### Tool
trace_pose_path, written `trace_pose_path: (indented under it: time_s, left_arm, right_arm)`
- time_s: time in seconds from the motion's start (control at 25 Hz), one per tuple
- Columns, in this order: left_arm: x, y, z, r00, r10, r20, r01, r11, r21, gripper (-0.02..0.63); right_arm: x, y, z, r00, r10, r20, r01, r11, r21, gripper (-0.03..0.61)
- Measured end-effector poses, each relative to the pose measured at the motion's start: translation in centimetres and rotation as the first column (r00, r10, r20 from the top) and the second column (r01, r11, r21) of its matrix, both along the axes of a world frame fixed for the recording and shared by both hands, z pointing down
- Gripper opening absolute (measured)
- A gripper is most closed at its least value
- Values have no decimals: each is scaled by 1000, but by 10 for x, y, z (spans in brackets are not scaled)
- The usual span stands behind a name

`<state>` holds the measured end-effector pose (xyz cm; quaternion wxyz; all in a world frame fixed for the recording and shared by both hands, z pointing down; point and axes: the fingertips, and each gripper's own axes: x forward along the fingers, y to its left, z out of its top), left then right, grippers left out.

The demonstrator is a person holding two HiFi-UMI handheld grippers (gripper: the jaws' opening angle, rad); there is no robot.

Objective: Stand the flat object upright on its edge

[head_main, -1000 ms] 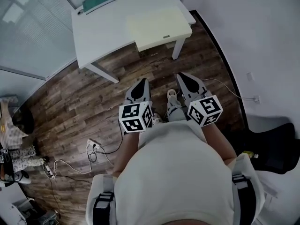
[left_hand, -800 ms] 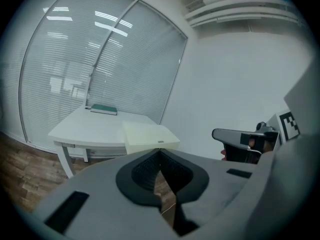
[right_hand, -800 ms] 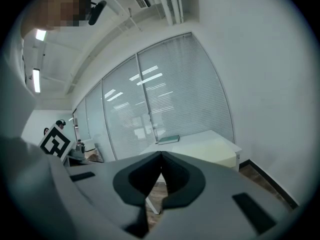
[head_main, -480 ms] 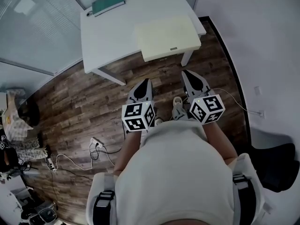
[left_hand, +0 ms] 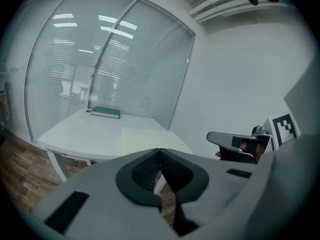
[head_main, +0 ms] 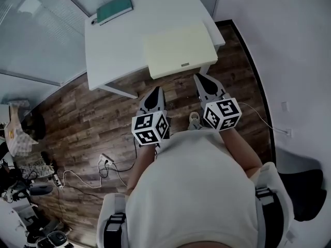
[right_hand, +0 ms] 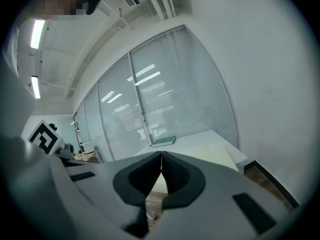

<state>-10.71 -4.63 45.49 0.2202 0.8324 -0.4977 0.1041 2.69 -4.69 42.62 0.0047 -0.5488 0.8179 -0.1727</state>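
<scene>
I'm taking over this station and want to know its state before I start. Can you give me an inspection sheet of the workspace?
surface: white table, holding only two flat things.
job's things: green book lies flat at the far corner; pale yellow board lies flat at the near edge; neither stands upright.
clutter: nothing seen on the table; floor clutter at far left.
grippers: left gripper and right gripper both shut, empty, short of the table.
cables: white cable with a power strip on the floor; wall cable at right.
surroundings: wood floor, glass partition with blinds, dark chair.
</scene>
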Motion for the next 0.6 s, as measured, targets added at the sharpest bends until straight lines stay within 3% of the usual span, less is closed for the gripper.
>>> trace_pose_path:
  time_s: [0.12,0.28,0.6]
  left_arm:
    - [9,-8,3,1000,-12,-1,12,1000,-1,20]
    - [20,-18,6,1000,-21,-9,20,1000,-8,20]
    - [40,-35,16,999,-37,-13,36,999,-19,20]
  right_arm:
    - [8,-13,6,999,-4,35,5,1000,-14,18]
    - [23,-28,17,988,25,153,-15,998,-60,18]
    - [44,-51,48,911,61,408,-12,992,-123,20]
